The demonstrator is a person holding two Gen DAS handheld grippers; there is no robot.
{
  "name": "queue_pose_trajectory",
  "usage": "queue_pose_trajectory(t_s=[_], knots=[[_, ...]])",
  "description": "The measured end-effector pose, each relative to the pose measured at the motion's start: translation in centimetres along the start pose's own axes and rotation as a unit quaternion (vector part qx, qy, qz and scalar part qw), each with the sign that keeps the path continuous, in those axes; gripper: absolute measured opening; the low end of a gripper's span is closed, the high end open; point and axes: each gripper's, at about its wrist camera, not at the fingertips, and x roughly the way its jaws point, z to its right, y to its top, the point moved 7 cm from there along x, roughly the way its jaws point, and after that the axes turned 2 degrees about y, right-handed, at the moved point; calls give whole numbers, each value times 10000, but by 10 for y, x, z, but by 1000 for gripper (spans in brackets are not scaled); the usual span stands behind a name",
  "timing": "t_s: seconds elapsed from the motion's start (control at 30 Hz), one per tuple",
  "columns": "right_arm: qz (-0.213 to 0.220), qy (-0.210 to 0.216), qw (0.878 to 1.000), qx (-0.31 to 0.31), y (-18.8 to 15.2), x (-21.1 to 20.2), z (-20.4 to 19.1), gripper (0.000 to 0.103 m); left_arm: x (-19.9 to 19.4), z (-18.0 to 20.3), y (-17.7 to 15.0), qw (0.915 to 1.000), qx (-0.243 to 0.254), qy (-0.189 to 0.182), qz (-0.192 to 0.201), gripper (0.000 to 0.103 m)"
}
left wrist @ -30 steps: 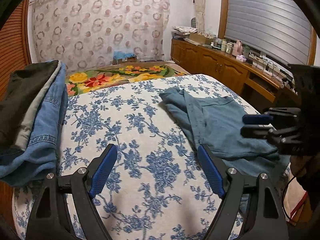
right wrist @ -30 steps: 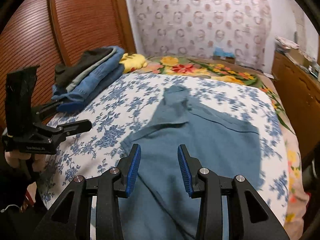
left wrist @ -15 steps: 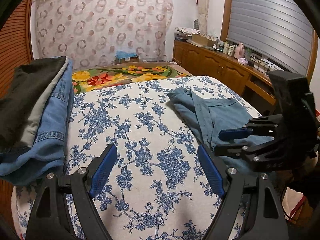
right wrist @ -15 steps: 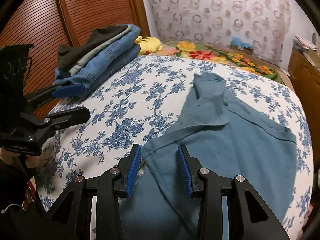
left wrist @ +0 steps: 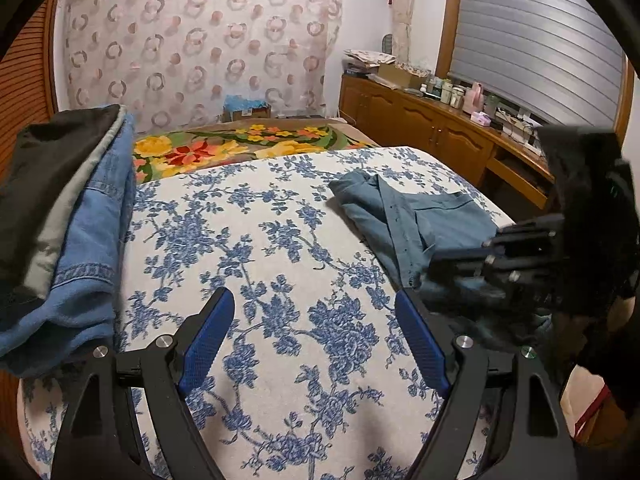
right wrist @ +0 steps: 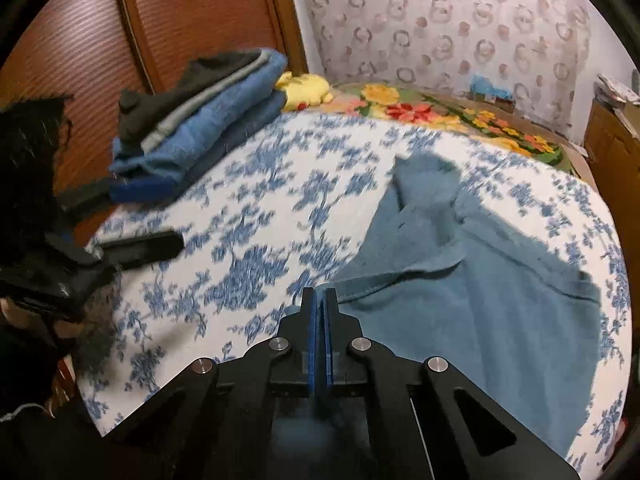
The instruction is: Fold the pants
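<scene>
Teal-blue pants (right wrist: 472, 304) lie spread on the right side of a bed with a blue-flowered white cover (right wrist: 256, 240); they also show in the left wrist view (left wrist: 424, 216). My right gripper (right wrist: 319, 300) is shut on the near left edge of the pants. In the left wrist view it appears at the right (left wrist: 460, 264), blurred, over the pants' near edge. My left gripper (left wrist: 316, 332) is open and empty above the bare cover, left of the pants. In the right wrist view it shows at the far left (right wrist: 136, 224).
A stack of folded clothes (left wrist: 68, 216), denim under grey and black, sits at the bed's left edge. A floral blanket (left wrist: 248, 144) lies beyond the cover. A wooden sideboard (left wrist: 440, 132) with clutter runs along the right wall. A wooden slatted door (right wrist: 120, 20) stands left.
My right gripper has closed on the near edge of the pants; it was open half a second ago. My left gripper stays open over the cover, shifted slightly.
</scene>
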Motion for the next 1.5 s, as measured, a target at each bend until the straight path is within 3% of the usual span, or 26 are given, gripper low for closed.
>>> queue_pose_trajectory(t_s=[0.3, 0.63, 1.13, 1.23, 1.3, 1.5], knots=[[290, -255, 9990, 204, 5, -33, 36, 2, 20, 23, 10, 9996, 176, -151, -178, 83], [440, -468, 9958, 646, 2, -42, 72, 2, 48, 51, 26, 9979, 335, -332, -442, 83], [51, -535, 9915, 1184, -5, -12, 121, 3, 98, 68, 26, 9939, 444, -390, -926, 83], [31, -550, 9911, 1211, -4, -16, 126, 14, 101, 68, 23, 9933, 470, -363, -987, 83], [37, -522, 9907, 1256, -7, -19, 127, 31, 103, 67, 21, 9934, 489, -346, -977, 83], [-13, -440, 9899, 1348, -17, -19, 127, 35, 105, 71, 18, 9932, 687, -189, -916, 83]])
